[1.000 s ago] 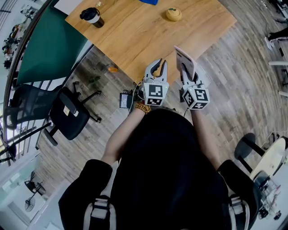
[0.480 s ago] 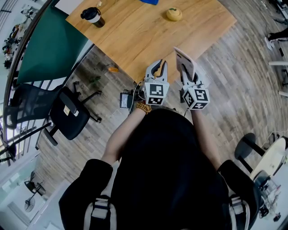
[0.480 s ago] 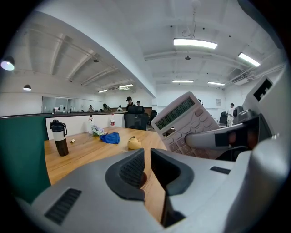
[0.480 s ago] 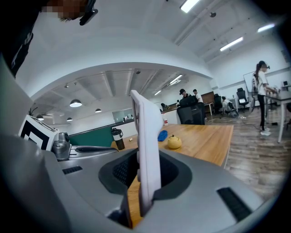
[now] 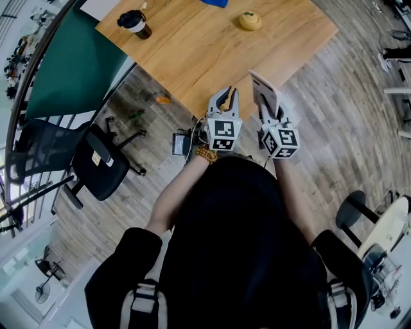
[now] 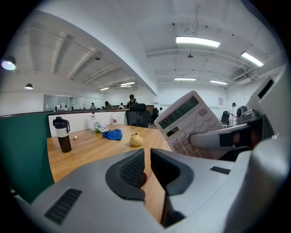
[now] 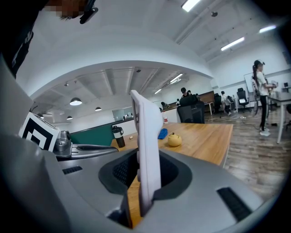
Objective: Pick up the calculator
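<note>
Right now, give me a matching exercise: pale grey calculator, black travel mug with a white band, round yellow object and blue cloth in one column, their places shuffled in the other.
1. pale grey calculator
2. black travel mug with a white band
3. round yellow object
4. blue cloth

a. stands on the wooden table near the green partition
b. lies farthest back on the table
c. clamped in the right gripper
d. sits alone on the table's right part

Pairs: 1-c, 2-a, 3-d, 4-b

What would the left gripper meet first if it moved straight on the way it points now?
Probably the wooden table, just ahead of the left gripper; depth is unclear.
</note>
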Available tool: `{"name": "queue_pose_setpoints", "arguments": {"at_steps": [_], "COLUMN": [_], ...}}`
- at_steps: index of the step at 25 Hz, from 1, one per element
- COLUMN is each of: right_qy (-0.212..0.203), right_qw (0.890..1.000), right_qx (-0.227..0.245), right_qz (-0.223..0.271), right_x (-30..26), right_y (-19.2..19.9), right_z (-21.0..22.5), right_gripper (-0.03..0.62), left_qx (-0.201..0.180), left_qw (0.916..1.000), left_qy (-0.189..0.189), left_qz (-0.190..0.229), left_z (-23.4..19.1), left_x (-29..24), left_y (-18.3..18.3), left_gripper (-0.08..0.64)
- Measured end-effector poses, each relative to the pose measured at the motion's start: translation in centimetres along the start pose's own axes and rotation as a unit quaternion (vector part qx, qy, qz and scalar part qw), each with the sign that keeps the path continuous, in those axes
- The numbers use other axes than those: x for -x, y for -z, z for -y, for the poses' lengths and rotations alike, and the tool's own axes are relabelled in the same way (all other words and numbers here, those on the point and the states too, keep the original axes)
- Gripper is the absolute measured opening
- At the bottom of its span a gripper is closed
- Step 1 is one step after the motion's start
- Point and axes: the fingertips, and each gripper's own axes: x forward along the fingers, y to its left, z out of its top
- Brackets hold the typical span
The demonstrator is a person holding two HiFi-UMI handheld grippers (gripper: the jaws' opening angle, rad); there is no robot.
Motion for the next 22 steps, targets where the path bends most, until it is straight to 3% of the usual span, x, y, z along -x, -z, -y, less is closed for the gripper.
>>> {"name": "queue_pose_setpoints", "arguments": {"at_steps": [22], "right_qy": [-0.003], "right_qw": [0.999], "right_qx": [-0.012], "right_qz": [-0.047], "right_x": [-0.4], "right_y": [2.8], "right_z": [-0.4], "right_gripper": [0.083], "left_qx": [0.006], "left_qw": [0.9996], "left_qy": [-0.011], "left_qz": [-0.025], "left_z": [-1.5], "left_x": [0.1], "left_y": [1.3], "left_gripper": [0.058]}}
